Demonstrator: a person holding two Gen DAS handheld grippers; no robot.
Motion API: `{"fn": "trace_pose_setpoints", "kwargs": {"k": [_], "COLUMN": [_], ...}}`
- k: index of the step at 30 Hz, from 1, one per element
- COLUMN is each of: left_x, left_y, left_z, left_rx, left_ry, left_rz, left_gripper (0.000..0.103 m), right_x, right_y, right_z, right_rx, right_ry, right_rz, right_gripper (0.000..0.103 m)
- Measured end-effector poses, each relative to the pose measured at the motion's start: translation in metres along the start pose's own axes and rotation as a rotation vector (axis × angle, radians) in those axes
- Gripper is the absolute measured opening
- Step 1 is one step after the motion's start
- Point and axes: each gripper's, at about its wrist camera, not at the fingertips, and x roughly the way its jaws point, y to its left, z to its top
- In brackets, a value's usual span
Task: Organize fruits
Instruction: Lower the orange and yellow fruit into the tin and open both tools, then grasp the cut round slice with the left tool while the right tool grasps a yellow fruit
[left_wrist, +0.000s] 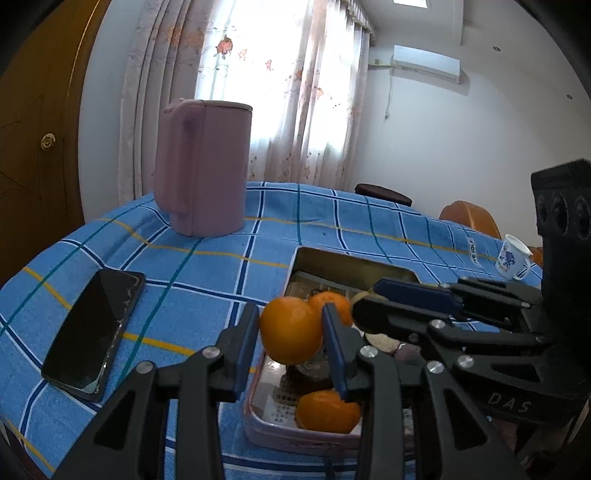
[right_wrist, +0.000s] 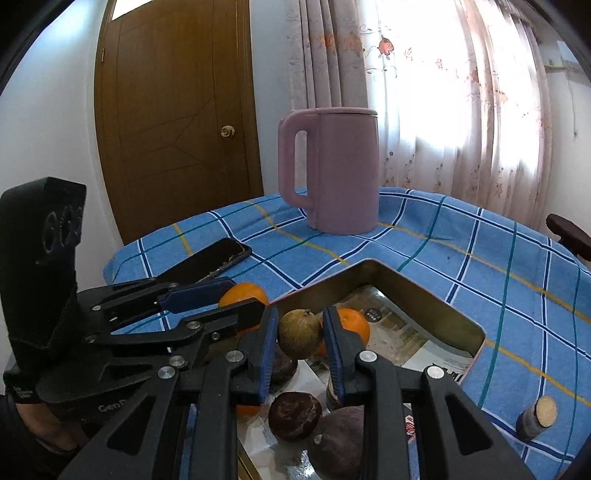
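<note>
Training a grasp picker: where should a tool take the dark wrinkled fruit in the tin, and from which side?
Grip the dark wrinkled fruit across its widest middle, coming from above. It is round and low inside the tin, whose walls and neighbouring fruit block any sideways approach.

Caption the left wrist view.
Left gripper holding a round orange fruit above a shallow metal tray.

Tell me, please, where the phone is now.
The phone lies flat on the blue checked tablecloth, left of the tray in the left wrist view, nearer the camera than the pink kettle.
</note>
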Motion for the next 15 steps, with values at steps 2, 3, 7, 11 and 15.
{"fn": "trace_pose_setpoints", "kwargs": {"k": [2, 3, 7, 11, 15], "left_x": [-0.003, -0.005, -0.011, -0.016, -0.019], "left_y": [0.001, 0.002, 0.005, 0.004, -0.004], "left_z": [0.001, 0.001, 0.004, 0.005, 0.008], "left_rx": [-0.009, -0.014, -0.026, -0.03, -0.021], "left_ry": [-0.012, -0.022, -0.052, -0.062, -0.077], "left_rz": [0.009, 0.014, 0.029, 0.015, 0.004], "left_gripper": [0.051, 0.06, 0.072, 0.072, 0.08], "right_x": [-0.004, -0.007, -0.023, -0.049, -0.081], "right_y": [-0.002, -0.004, -0.017, -0.026, -0.045], "right_z": [-0.001, -0.001, 0.001, -0.005, -0.024], "right_rx": [0.003, 0.007, 0.049, 0.029, 0.004], "right_ry": [-0.008, -0.013, -0.048, -0.069, -0.054], "right_rz": [-0.015, -0.02, -0.037, -0.079, -0.189], "right_gripper": [0.028, 0.029, 0.051, 0.051, 0.051]}}
